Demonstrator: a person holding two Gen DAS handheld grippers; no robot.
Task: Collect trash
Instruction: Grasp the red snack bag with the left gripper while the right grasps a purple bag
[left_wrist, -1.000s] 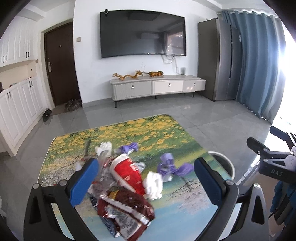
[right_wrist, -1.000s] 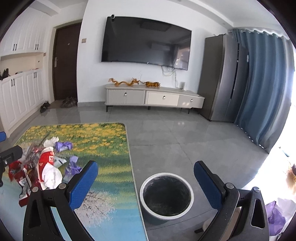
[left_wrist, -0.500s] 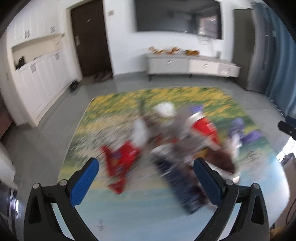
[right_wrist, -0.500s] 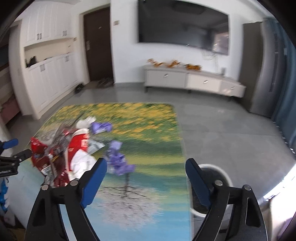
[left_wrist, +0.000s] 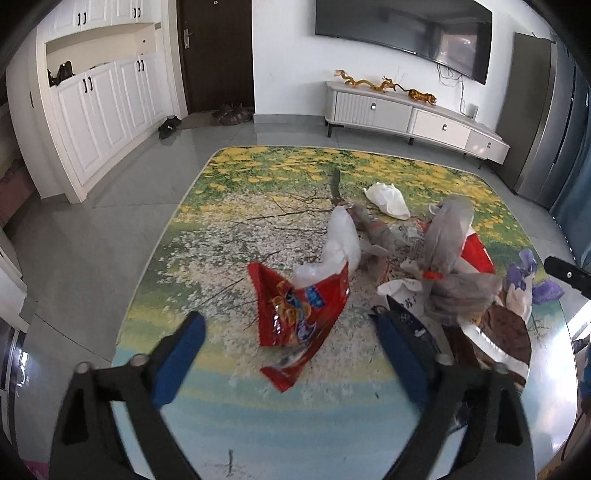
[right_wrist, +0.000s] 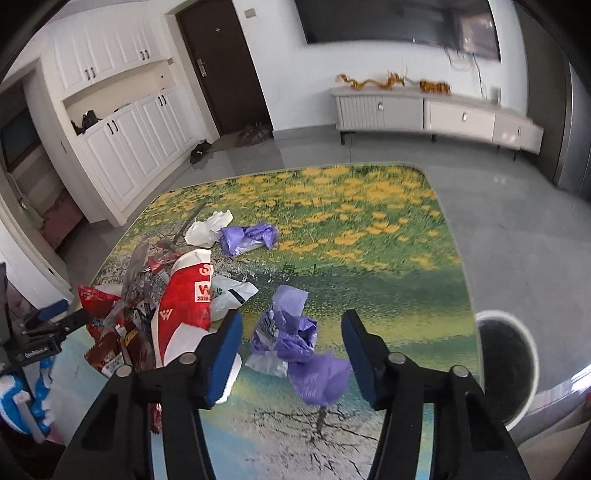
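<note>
- Trash lies heaped on the glass-topped table (left_wrist: 192, 435), whose surface shows a flower-and-tree print: a red snack bag (left_wrist: 299, 314) nearest the left gripper (left_wrist: 291, 354), a white plastic bag (left_wrist: 341, 243) just behind it, grey wrappers (left_wrist: 447, 236), a brown wrapper (left_wrist: 506, 339) and a red-and-white bag (right_wrist: 184, 306).
- The left gripper's fingers stand wide apart with nothing between them, hanging short of the red snack bag.
- The right gripper (right_wrist: 291, 347) is also spread wide, holding nothing; the crumpled purple plastic bag (right_wrist: 299, 343) sits between its fingers, and whether they touch it I cannot tell.
- Likely slip: thin crumpled film may slide out of the pads, or only a loose corner gets pinched, so the bag trails and drags the white scrap beside it off the table.
- Another risk: the heap is tangled, so pulling the red snack bag may haul the white plastic bag along or scatter wrappers to the floor.
- With both grippers working close, they could bump over the pile.
- The round trash bin (right_wrist: 506, 365) stands on the floor just past the table's right edge; its dark inside looks empty, though the view is dim. A drop from the table's edge could miss its rim.
</note>
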